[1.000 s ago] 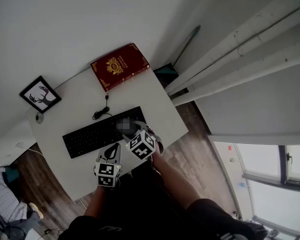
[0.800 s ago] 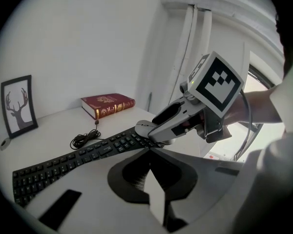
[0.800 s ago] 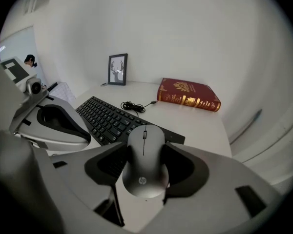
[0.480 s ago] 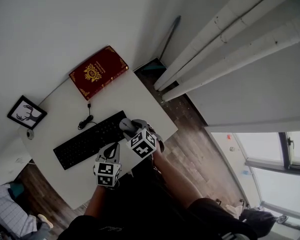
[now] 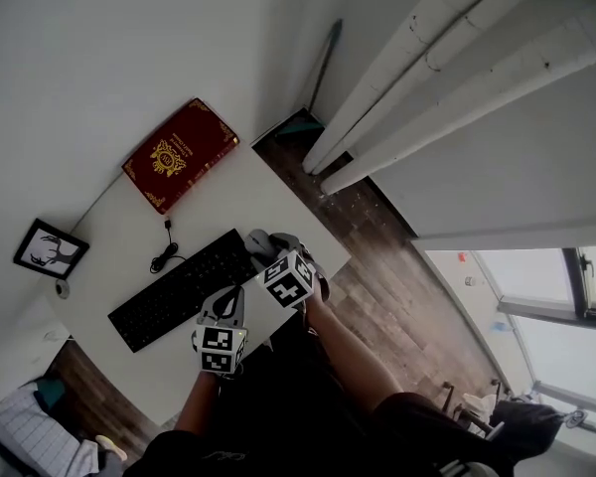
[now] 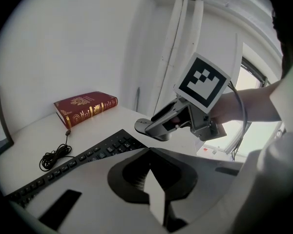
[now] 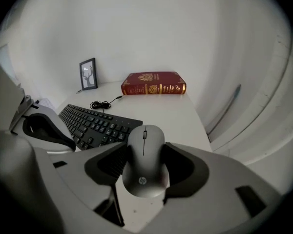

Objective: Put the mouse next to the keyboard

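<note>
Now right gripper (image 7: 144,156) holds mouse (image 7: 145,167) near keyboard (image 7: 95,123).

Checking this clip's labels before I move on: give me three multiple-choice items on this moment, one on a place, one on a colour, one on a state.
1. Where does the book lie on the table?
A) beyond the keyboard, near the wall
B) on top of the keyboard
C) on the floor

2. What colour is the keyboard?
A) white
B) black
C) red

3. What is the right claw doing?
A) open and empty
B) closed on the book
C) closed on the mouse

Answers:
1 A, the head view shows the book past the keyboard's far side, by the wall.
2 B, its keys and frame are black in every view.
3 C, the right gripper view shows the mouse clamped between the jaws.
</note>
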Available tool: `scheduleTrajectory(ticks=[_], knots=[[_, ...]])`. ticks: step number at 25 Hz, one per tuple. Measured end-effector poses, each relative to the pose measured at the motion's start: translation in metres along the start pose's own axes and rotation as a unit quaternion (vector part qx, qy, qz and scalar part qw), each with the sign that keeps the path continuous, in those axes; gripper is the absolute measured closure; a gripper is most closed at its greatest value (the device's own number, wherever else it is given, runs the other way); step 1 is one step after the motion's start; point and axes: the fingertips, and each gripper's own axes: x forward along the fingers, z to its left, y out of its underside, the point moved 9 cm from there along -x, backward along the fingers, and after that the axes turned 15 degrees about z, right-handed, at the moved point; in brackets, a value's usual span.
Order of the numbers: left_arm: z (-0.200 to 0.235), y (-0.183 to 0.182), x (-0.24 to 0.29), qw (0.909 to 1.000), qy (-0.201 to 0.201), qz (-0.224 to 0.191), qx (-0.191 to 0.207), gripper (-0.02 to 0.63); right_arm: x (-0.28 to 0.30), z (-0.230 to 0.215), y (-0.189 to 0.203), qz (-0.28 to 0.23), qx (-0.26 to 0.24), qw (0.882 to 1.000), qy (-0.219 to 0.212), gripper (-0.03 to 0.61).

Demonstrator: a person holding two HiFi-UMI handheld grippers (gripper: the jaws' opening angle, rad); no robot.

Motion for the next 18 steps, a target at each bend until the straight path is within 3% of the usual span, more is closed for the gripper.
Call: scheduleTrajectory(ticks=[8,18], knots=[[0.004,-0.002,0.001,0.9999,-0.005,0.011,-0.006,0.612,0.010,-0.021,-0.003,0.000,0.057,0.998,-0.002,0.321],[0.014,-0.004,0.001,0.9995,-0.019,0.017,-0.019,0.612,0.029,-0.033,-0.016,0.023,0.070,0.997,-0.001,0.319]])
